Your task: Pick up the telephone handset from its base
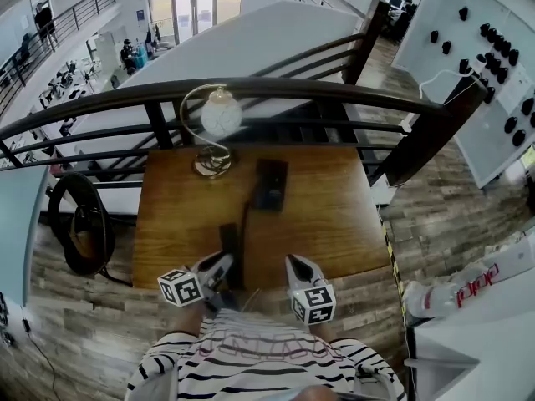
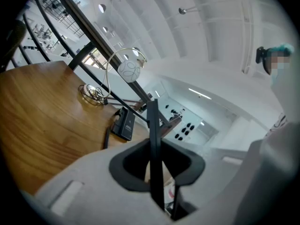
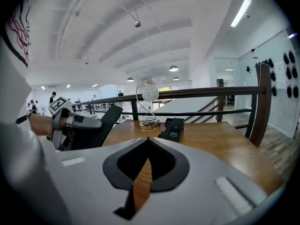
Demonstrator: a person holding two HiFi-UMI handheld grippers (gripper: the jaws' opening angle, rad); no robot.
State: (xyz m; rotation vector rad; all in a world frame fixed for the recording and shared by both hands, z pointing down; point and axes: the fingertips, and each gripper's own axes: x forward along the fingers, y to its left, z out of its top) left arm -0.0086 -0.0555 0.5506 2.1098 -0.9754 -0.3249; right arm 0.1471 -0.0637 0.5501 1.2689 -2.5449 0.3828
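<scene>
The slim black handset (image 1: 230, 242) is off its base (image 1: 271, 184), clamped edge-on between the left gripper's (image 1: 222, 266) jaws. The flat, black, rectangular base lies farther back; what seems a dark cord (image 1: 244, 220) joins them.

Head view overhead, gripper views share table (image 1: 334, 215)

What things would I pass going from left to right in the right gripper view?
First the left gripper holding the handset → lamp → phone base → railing post.
</scene>
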